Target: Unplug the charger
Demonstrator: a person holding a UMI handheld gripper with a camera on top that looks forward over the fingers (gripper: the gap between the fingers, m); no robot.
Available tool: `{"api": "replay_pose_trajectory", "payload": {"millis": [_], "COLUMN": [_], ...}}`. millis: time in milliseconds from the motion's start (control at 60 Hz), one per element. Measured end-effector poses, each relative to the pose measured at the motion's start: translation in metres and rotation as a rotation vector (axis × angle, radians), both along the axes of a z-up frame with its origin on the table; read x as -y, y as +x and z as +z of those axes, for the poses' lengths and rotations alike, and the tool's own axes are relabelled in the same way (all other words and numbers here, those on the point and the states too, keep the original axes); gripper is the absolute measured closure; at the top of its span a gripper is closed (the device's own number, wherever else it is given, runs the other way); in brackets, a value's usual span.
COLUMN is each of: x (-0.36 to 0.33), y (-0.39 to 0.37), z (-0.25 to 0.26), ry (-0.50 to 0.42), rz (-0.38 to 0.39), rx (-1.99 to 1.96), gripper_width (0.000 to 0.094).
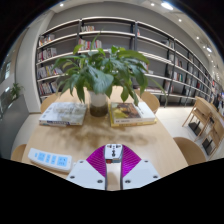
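Claw [113,168] clenched on charger [114,152] — held upright between pads, near edge of surface [90,140]; power strip [48,158] lies left.

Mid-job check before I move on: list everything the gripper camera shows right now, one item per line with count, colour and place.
Potted plant: one, green leaves, middle of the table, beyond the fingers.
Book stacks: two, light covers, one each side of the plant's pot; second stack.
Power strip: one, white, on the table to the left of the fingers.
Charger: one, white, between the fingertips.
Table: one, light wood, under all of these.
Chairs: wooden, around the table; count unclear.
Bookshelves: grey, full of books, along the back wall.
Gripper: one, white fingers with magenta pads, closed around the charger.
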State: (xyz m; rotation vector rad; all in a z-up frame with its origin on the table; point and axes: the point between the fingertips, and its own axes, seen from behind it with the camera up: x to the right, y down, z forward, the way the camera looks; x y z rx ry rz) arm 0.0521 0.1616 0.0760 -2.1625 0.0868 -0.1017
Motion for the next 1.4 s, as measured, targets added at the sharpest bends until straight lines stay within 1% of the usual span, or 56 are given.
{"api": "replay_pose_trajectory", "payload": {"millis": [50, 67, 100, 117, 133, 233, 317, 350, 383, 417, 483, 583, 683, 783, 833, 883, 1067, 1183, 1400], "x": [0.001, -0.005, -0.004, -0.004, 0.003, 0.005, 0.003, 0.005, 0.006, 0.006, 0.006, 0.008, 0.024, 0.053, 0.076, 0.096, 0.174, 0.223, 0.28], "y": [0.006, 0.002, 0.003, 0.003, 0.006, 0.004, 0.002, 0.004, 0.005, 0.005, 0.003, 0.004, 0.004, -0.001, -0.004, -0.009, -0.019, -0.026, -0.036], "z": [-0.022, -0.05, -0.06, -0.063, -0.045, -0.054, -0.065, -0.065, -0.063, -0.058, -0.038, 0.012, 0.076, 0.134, 0.151, 0.164, 0.165, 0.154, 0.142], "ry": [-0.033, -0.038, -0.055, -0.058, -0.069, -0.087, -0.115, -0.123, -0.121, -0.116, -0.083, -0.006, 0.086, 0.17, 0.201, 0.212, 0.188, 0.157, 0.109], "rz": [0.009, 0.009, 0.016, 0.022, 0.03, 0.047, 0.059, 0.059, 0.059, 0.062, 0.072, 0.064, 0.061, 0.055, 0.051, 0.056, 0.048, 0.051, 0.078], "rx": [-0.01, -0.015, -0.023, -0.024, -0.027, -0.057, -0.058, -0.049, -0.038, -0.036, -0.051, -0.054, -0.032, -0.03, -0.035, -0.041, -0.055, -0.041, -0.001], "gripper_width": [0.0763, 0.0762, 0.0759, 0.0749, 0.0748, 0.0719, 0.0666, 0.0614, 0.0505, 0.0378, 0.0261, 0.023, 0.0151, 0.0141, 0.0141, 0.0145, 0.0141, 0.0143, 0.014]}}
